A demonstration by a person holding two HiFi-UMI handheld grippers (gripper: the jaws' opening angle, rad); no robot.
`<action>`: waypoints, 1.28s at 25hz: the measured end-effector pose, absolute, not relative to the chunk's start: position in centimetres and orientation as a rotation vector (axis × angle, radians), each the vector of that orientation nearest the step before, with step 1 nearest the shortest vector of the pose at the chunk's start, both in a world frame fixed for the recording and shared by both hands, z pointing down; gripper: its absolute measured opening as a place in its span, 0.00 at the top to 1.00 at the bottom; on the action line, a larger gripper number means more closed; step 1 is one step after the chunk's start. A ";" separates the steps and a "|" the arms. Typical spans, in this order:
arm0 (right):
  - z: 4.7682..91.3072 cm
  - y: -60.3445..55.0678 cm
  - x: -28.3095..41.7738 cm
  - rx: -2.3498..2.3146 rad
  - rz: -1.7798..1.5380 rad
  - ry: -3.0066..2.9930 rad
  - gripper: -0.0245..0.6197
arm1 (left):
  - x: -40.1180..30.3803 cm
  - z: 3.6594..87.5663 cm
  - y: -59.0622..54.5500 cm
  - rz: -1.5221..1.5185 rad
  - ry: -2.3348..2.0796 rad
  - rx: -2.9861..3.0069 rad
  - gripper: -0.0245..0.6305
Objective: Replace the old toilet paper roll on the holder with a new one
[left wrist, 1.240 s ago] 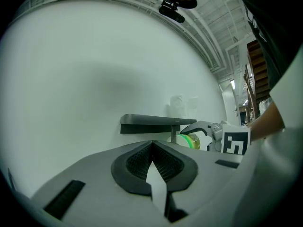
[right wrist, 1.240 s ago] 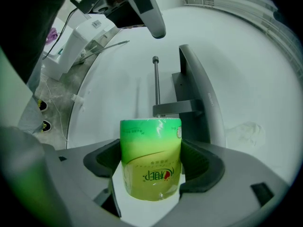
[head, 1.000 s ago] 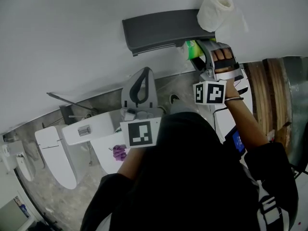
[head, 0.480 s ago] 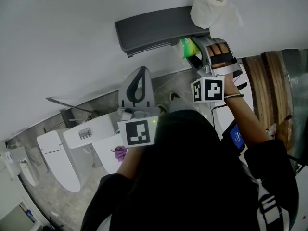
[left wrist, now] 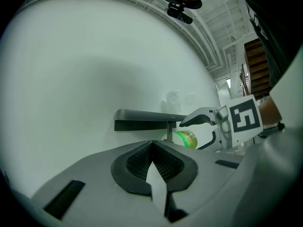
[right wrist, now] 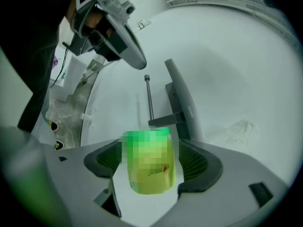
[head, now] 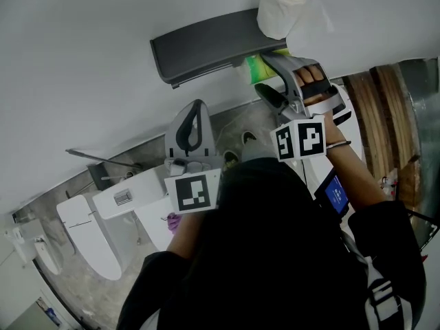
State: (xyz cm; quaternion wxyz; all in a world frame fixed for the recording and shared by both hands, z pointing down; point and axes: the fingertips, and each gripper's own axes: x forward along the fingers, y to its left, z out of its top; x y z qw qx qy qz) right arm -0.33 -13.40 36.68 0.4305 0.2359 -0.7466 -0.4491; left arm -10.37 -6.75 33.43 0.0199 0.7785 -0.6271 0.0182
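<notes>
Low in the head view, the person's dark top point(head: 275, 253) fills the near middle of the frame. Just above it, left of centre, the left gripper point(left wrist: 152, 159) points up at the wall with its jaws pressed together and nothing between them. To the right and higher, the right gripper point(head: 267, 75) reaches up to the holder. Its jaws stand on either side of a green-wrapped roll point(right wrist: 150, 174) and grip it by its sides. In the right gripper view the roll sits at the centre bottom, with the holder's thin rod point(right wrist: 148, 98) running up the frame beyond it, apart from the roll. The holder point(head: 206, 43) is a dark grey shelf fixed to the white wall point(head: 82, 67), at the top centre of the head view. A white paper roll point(head: 278, 5) stands on the shelf's right end, just above the green one. Far below, at the lower left, a white toilet point(head: 86, 229) stands on a grey floor point(head: 69, 287).
</notes>
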 end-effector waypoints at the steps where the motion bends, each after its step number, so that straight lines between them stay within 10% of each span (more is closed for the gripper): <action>1: 36.1 -12.9 -0.5 0.586 -1.117 -1.892 0.38 | -10.3 33.5 -6.7 0.062 -1.941 2.419 0.94; 13: 24.6 -6.4 -2.4 0.580 -1.145 -2.383 0.39 | -9.3 32.9 -7.1 0.081 -1.916 2.461 0.94; 22: 18.5 -8.5 6.3 1.031 -0.891 -2.679 0.87 | -8.6 31.3 -7.8 0.064 -1.920 2.510 0.94; 32: 20.7 -12.4 16.1 1.437 -0.146 -2.939 0.90 | -7.9 31.5 -8.0 0.102 -1.909 2.508 0.94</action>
